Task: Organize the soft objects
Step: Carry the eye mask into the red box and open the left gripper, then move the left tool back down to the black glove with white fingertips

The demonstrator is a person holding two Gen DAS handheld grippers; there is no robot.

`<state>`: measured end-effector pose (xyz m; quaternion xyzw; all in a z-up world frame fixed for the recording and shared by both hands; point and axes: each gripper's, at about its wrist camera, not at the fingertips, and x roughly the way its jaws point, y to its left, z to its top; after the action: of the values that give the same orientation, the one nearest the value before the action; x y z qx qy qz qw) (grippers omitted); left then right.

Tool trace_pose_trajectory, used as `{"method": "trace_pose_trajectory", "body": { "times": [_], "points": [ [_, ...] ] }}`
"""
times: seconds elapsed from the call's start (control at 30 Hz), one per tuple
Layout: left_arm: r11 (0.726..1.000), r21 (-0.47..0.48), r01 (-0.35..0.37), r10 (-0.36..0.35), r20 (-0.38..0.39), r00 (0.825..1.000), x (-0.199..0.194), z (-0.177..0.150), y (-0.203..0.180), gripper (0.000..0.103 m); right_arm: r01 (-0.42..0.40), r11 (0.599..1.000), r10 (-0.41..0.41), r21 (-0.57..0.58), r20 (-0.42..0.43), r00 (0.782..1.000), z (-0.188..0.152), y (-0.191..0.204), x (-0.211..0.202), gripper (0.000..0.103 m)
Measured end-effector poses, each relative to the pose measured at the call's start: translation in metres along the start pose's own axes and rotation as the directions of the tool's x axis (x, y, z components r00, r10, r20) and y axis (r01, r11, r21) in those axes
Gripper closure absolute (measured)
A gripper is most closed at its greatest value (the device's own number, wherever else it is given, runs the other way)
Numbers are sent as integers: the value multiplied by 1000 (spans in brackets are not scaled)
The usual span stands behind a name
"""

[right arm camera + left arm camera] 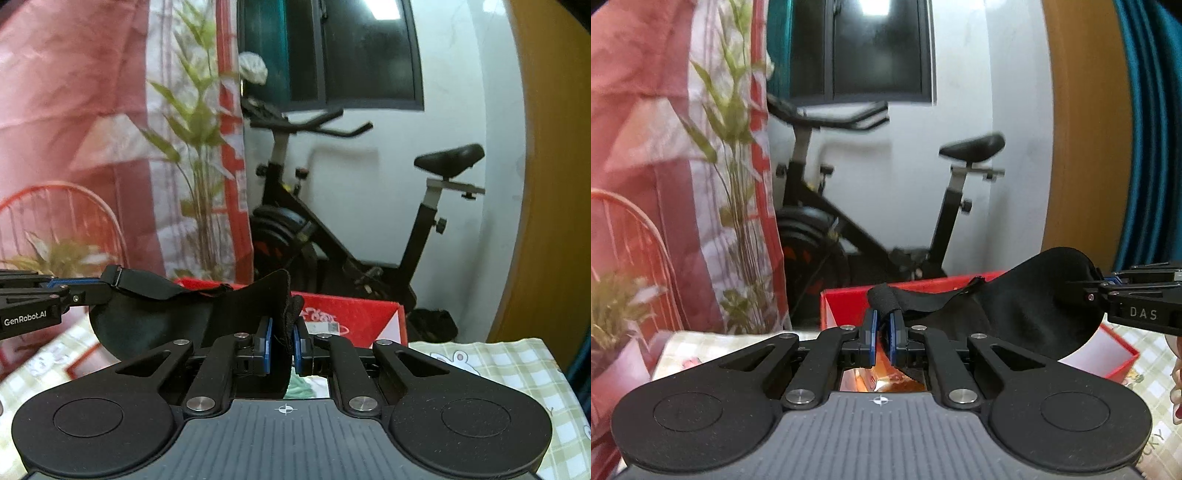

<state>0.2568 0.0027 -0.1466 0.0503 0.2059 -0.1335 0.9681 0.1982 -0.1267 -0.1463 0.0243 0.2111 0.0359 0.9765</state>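
A black soft eye mask [1027,314] hangs stretched between my two grippers, above an open red box [849,306]. My left gripper [882,325] is shut on the mask's strap end [882,297]. My right gripper [282,341] is shut on the mask's opposite edge [284,317]. In the left wrist view the right gripper [1086,291] enters from the right edge. In the right wrist view the left gripper [88,288] enters from the left, and the mask's body [166,317] sags between them over the red box [354,317].
The box stands on a table with a checked green cloth [491,373]. A black exercise bike [871,229] stands behind by a white wall. A pink curtain [639,147], a plant [738,177] and a red wire chair [62,218] are to the left.
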Motion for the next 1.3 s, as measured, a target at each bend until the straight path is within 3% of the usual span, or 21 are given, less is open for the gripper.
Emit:
{"method": "trace_pose_trajectory", "body": {
  "times": [0.13,0.27,0.4,0.5,0.57,0.6,0.63,0.77,0.83,0.97,1.03,1.3],
  "points": [
    [1000,-13,-3,2,-84,996,30,-2,1,95,19,1000,-19,-8,-66,998,-4,-2,33,93],
    [999,32,-2,7,-139,990,48,-8,-2,95,38,999,-42,-31,-121,992,-9,0,55,93],
    [999,39,-1,7,-157,988,57,-11,2,93,45,998,-51,-45,-146,988,-12,-1,64,91],
    [999,41,1,6,-167,986,59,-11,5,88,55,996,-66,-72,-157,985,-12,-1,65,83],
    [999,39,8,-1,-168,986,58,-9,7,72,61,995,-73,-85,-154,985,-10,-3,63,78],
    [999,39,9,-3,-163,987,58,-7,6,56,63,994,-77,-92,-150,986,-10,-2,62,76],
    [999,39,9,-3,-154,988,56,-6,7,44,67,993,-81,-99,-147,986,-8,-2,60,69],
    [999,32,29,-25,-127,992,43,-2,3,21,70,991,-84,-111,-126,989,-6,-1,52,34],
    [999,20,34,-32,-118,993,36,2,3,4,66,991,-79,-113,-111,991,-5,0,45,24],
    [1000,11,25,-24,-100,995,21,7,2,2,58,992,-67,-114,-82,994,0,2,30,5],
    [1000,4,24,-24,-91,996,13,9,3,0,58,992,-66,-113,-68,995,2,4,21,0],
    [1000,-5,0,-1,-64,998,-23,8,4,0,59,992,-65,-110,-56,996,0,11,-5,0]
  ]
}}
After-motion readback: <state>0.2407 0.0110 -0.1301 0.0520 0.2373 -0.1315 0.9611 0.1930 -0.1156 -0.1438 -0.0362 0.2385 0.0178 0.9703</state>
